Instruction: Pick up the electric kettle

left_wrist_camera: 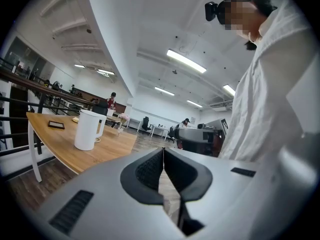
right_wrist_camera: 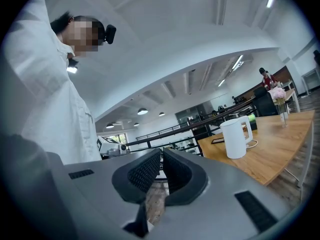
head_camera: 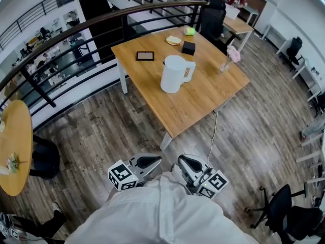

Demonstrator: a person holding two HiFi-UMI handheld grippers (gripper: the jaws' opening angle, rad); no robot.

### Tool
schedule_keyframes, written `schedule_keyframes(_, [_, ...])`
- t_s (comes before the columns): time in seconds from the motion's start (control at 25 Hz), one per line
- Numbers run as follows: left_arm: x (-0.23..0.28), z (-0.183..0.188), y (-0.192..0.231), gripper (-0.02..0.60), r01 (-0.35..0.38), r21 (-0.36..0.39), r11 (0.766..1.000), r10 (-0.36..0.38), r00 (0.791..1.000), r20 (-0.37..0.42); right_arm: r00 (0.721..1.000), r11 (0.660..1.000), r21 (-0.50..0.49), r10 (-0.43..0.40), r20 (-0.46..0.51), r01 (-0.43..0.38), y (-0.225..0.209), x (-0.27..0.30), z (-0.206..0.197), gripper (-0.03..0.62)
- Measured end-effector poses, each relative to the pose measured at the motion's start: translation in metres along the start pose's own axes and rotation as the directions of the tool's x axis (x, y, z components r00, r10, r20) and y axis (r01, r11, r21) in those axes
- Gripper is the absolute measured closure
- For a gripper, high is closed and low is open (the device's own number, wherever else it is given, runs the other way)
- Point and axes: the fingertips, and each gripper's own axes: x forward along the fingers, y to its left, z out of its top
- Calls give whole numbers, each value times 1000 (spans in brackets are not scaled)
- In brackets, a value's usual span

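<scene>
Both grippers are held low and tight against the white shirt (head_camera: 152,212), side by side, pointed out over the wood floor (head_camera: 101,131). The left gripper (head_camera: 154,161) is closed up, with its dark pads (left_wrist_camera: 150,171) pressed together at the tips and nothing caught between them. Same deal on the right gripper (head_camera: 184,162): its jaws are shut, only a sliver is left between the ribbed pads (right_wrist_camera: 145,171), and it's empty too.

The white electric kettle (head_camera: 174,74) is parked upright on the wooden table (head_camera: 203,98), well ahead of both sets of fingertips and nowhere near touching either one. From the left gripper it's seen ahead and off to the left, from the right gripper ahead and off to the right. Its handle is turned toward the right gripper's side.

A thin white cable (head_camera: 213,131) is hung off the table's near edge, just ahead of the right gripper. Past the kettle, a dark flat tablet-looking thing (head_camera: 145,56) is laid on the left gripper's side, and a small black box (head_camera: 188,48) is set farther back. A little vase of pink flowers (head_camera: 232,55) is placed out toward the right gripper's side. A round table (head_camera: 15,146) is tucked far out to the left of the left gripper.
</scene>
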Motion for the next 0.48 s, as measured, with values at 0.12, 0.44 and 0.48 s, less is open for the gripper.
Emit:
schedule_keyframes(0.12, [5, 2, 6, 575, 0, -2, 1000, 0, 1000, -2, 1000, 1000, 7, -3, 13, 2, -13, 2, 6, 577])
schedule_keyframes(0.44, [18, 15, 53, 575, -75, 5, 997, 75, 997, 10, 999, 999, 4, 43, 24, -43, -56, 29, 15, 577])
schedule_keyframes(0.48, [20, 16, 59, 575, -85, 4, 996, 85, 996, 8, 998, 998, 7, 54, 23, -55, -62, 33, 16, 577])
